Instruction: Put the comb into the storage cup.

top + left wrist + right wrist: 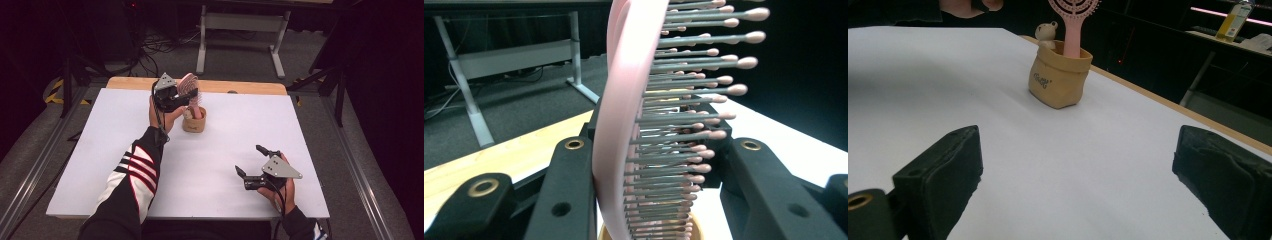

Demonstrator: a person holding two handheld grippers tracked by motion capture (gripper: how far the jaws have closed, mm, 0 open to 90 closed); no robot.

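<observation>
A pink hairbrush stands upright with its handle down in a small tan pouch at the far middle of the white table. My left gripper is shut on the brush's head. In the left gripper view the brush sits between the jaws, its back against one and its bristle tips against the other; the pouch's rim shows just below. My right gripper rests open near the table's front right, holding nothing. The right gripper view faces the pouch and the brush handle.
A small bear figure peeks out of the pouch beside the handle. A wooden strip edges the table's far side. Beyond it a metal-legged bench stands on the dark floor. A bottle sits on a far shelf.
</observation>
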